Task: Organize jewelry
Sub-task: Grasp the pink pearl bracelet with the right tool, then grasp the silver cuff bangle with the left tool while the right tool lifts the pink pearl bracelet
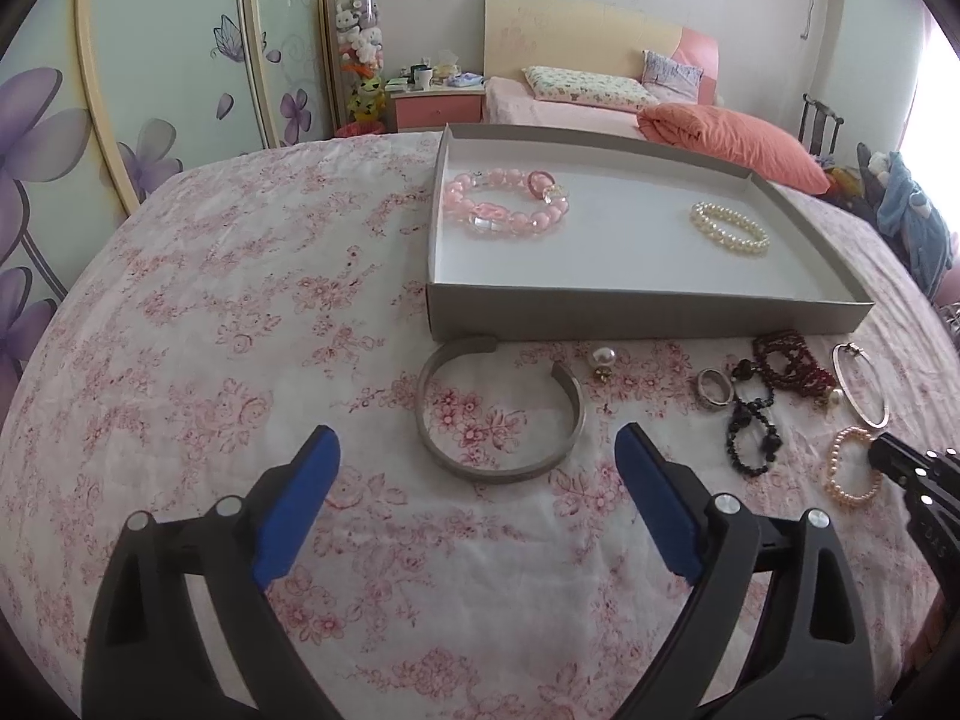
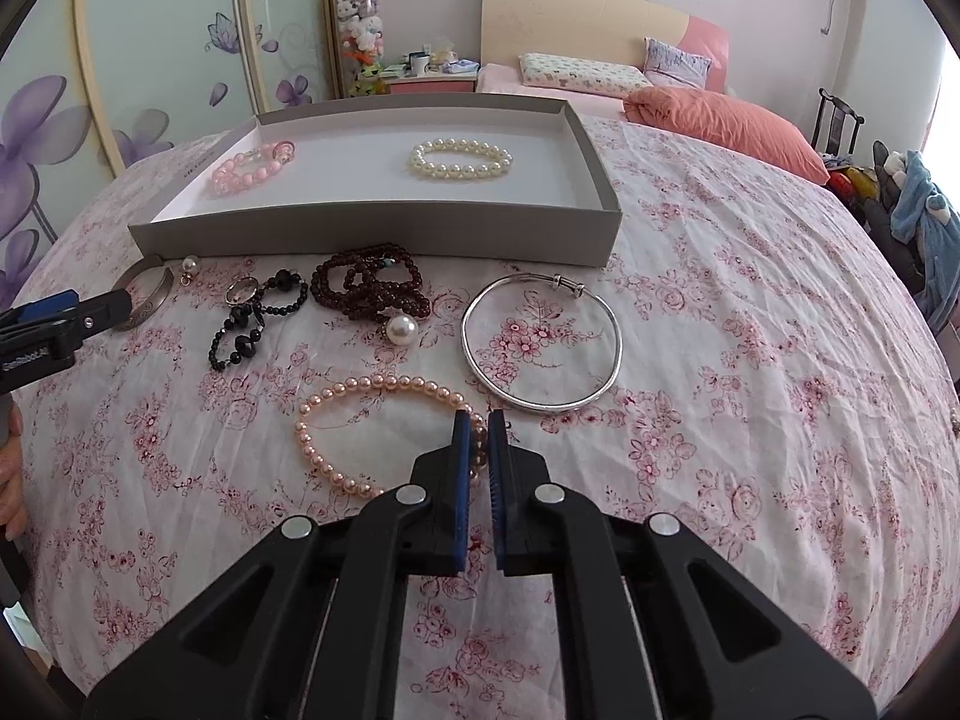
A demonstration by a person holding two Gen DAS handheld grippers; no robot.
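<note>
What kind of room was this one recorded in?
A bedroom in a home, most likely. A bed with pillows and a pink headboard stands at the back, a pink nightstand beside it, and a floral sliding wardrobe on the left wall.

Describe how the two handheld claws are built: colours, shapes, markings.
Both match. The left claw and the right claw have angular matte-black bodies with triangular cutouts, round silver pivot pins and flat blue pads on the fingers. The right claw's pads look ridged on their inner faces. Seen from the side, the left claw's body carries small white lettering, too small to read.
</note>
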